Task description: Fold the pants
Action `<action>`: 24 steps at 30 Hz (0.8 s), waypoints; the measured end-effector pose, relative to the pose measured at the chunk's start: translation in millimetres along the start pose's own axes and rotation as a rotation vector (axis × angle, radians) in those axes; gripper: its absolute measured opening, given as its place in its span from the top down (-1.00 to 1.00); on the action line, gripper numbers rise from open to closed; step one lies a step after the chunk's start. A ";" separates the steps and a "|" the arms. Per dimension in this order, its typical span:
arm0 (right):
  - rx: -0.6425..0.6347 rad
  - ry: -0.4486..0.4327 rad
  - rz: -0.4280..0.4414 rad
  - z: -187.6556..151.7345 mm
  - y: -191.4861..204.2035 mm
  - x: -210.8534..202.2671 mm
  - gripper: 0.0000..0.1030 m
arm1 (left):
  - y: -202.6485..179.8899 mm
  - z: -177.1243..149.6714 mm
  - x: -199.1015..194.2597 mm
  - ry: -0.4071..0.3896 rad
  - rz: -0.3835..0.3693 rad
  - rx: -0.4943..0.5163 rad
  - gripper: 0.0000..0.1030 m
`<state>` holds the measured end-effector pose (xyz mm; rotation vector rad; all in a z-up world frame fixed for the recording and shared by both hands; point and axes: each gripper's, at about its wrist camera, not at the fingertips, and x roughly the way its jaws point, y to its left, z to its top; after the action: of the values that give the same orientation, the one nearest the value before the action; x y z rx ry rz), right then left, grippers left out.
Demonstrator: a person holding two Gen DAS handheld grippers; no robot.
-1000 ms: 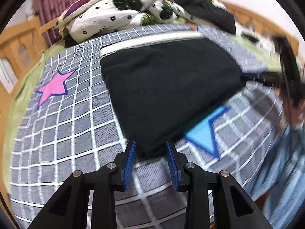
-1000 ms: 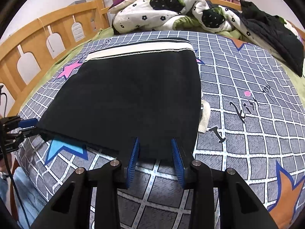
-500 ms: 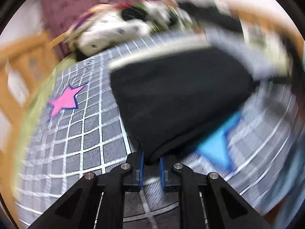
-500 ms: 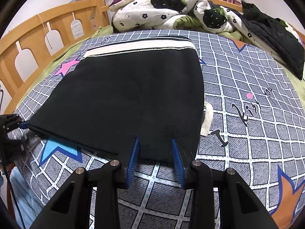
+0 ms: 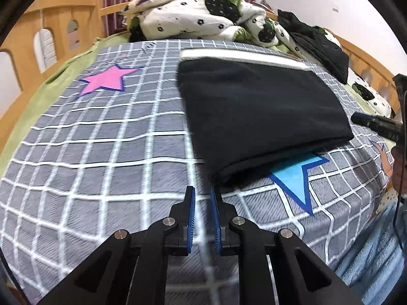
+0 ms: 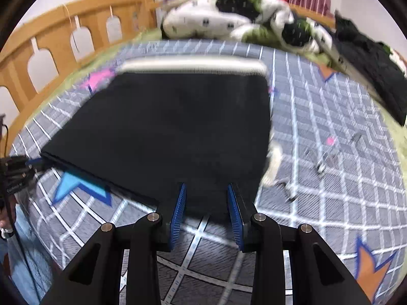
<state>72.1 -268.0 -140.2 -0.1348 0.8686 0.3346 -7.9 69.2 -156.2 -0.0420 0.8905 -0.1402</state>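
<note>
Black pants (image 5: 257,109) with a white waistband (image 5: 241,57) lie folded flat on the grey checked bedspread (image 5: 101,152). My left gripper (image 5: 202,194) is nearly shut and empty, just short of the near left corner of the fold. In the right wrist view the pants (image 6: 173,132) fill the middle. My right gripper (image 6: 206,195) is open, its jaws standing over the near folded edge, not closed on it. The left gripper shows at that view's left edge (image 6: 17,170).
A crumpled black-and-white quilt (image 5: 203,15) and a dark garment (image 5: 318,45) lie at the head of the bed. Wooden rails (image 6: 63,40) run along the side. The bed's near edge drops off beside a blue star print (image 5: 295,175).
My left gripper was shut on the pants' near corner half a second ago; it has let go and backed off slightly. My right gripper has stayed open at the near edge.
</note>
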 end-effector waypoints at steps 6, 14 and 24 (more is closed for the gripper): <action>0.045 -0.144 0.046 22.6 -8.3 -19.6 0.34 | 2.3 31.6 -1.7 -0.022 -0.034 -0.091 0.79; 0.012 -0.065 -0.041 13.5 -2.5 31.5 0.34 | -30.1 55.3 43.6 0.006 -0.010 -0.070 0.72; 0.052 -0.058 -0.055 6.8 -1.4 28.7 0.34 | -23.4 50.4 40.2 0.003 -0.028 -0.154 0.72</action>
<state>94.7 -260.9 -158.0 -0.0998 0.8141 0.2627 53.8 39.3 -153.2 -0.1976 0.9031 -0.0972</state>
